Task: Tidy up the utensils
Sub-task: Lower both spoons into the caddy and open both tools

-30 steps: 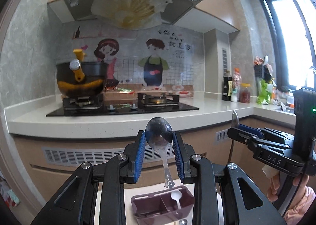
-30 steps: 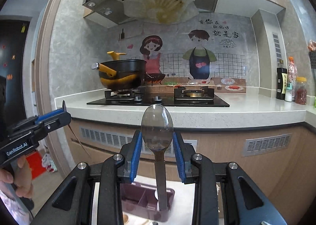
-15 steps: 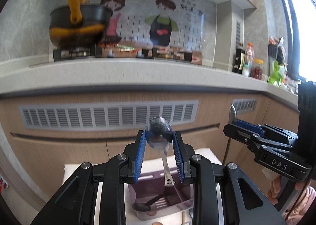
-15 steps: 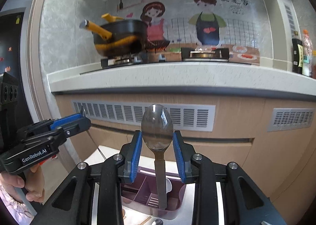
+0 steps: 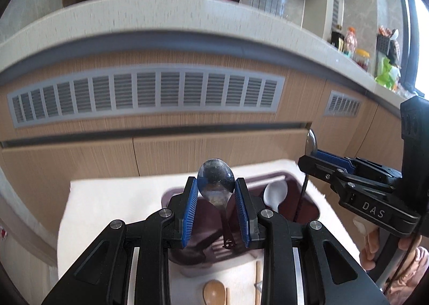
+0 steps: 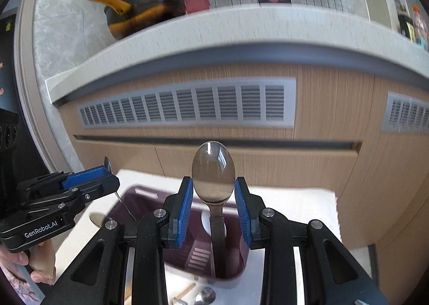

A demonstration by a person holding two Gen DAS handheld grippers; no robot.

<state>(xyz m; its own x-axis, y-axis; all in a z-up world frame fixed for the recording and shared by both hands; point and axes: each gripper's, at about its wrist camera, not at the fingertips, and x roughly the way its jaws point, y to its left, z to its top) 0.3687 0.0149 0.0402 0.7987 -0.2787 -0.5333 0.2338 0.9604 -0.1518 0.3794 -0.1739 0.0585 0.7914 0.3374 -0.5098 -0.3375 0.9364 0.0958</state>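
Change since earlier frame: both hand-held grippers have tipped down from the stove and countertop toward the desk; the purple tray now sits right under the spoons.
Left hand-held gripper: its blue pads are clamped on the bowl of a small shiny metal spoon with a thin handle, bowl up, handle hanging down over the tray.
Right hand-held gripper: clamped the same way on a larger smooth steel spoon with a broad flat handle, handle end reaching down into the tray's near compartment.
Tray: a dark purple plastic divided organiser on a white cloth-covered desk; a white plastic spoon already lies inside.
Still loose: a wooden spoon and wooden sticks, probably chopsticks, lie on the cloth just in front of the tray.
Handling: both metal spoons look stiff, light and slick; held by the rounded bowl, they could swivel or slip between the pads. The neck or handle would likely give a surer hold.
Pose: both tools point forward and downward, side by side, each visible at the edge of the other's view.
Step in hand: apparently lowering the spoons, handle first, into the tray.
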